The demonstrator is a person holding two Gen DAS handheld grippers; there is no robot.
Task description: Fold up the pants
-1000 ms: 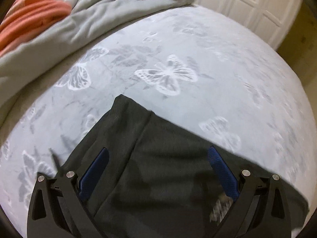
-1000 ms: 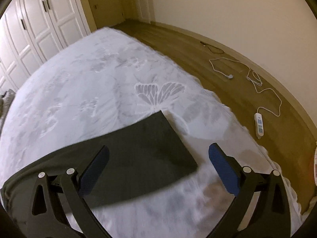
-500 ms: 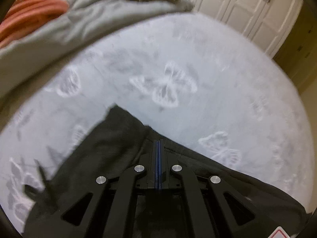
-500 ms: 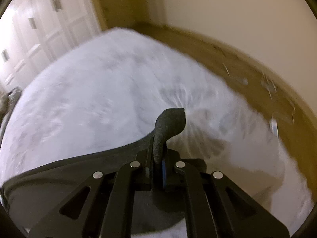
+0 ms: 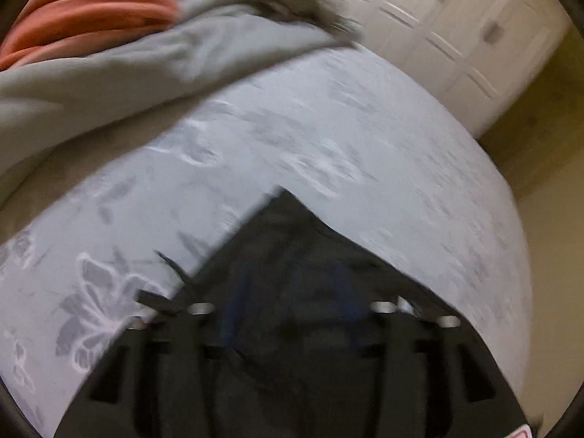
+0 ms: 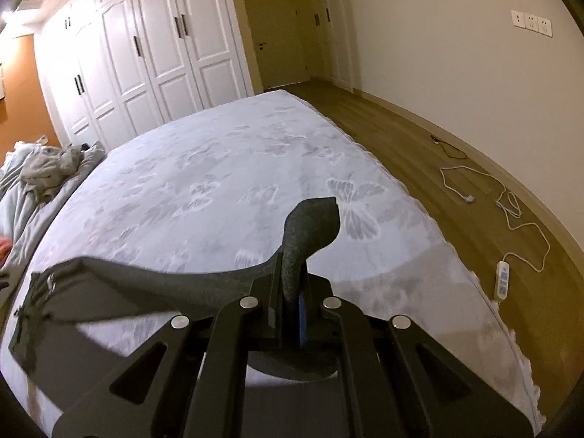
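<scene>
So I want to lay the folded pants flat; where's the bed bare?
Bare: the butterfly sheet between the lifted pants and the wardrobe, out to the floor-side edge. Crowded: the grey duvet and heaped clothes along the far left.

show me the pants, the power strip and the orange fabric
pants (image 6: 314,219): right wrist view, raised end above the jaws
power strip (image 6: 502,280): right wrist view, white body on floor
orange fabric (image 5: 91,11): left wrist view, folded ridges

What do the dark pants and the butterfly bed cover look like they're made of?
Pants: soft knit or fleece-like fabric, matte charcoal, probably; the end pinched in the right gripper looks finely speckled and drapes limply. Bed cover: pale grey woven or quilted textile, apparently, with butterflies showing as tonal, slightly raised outlines.
</scene>
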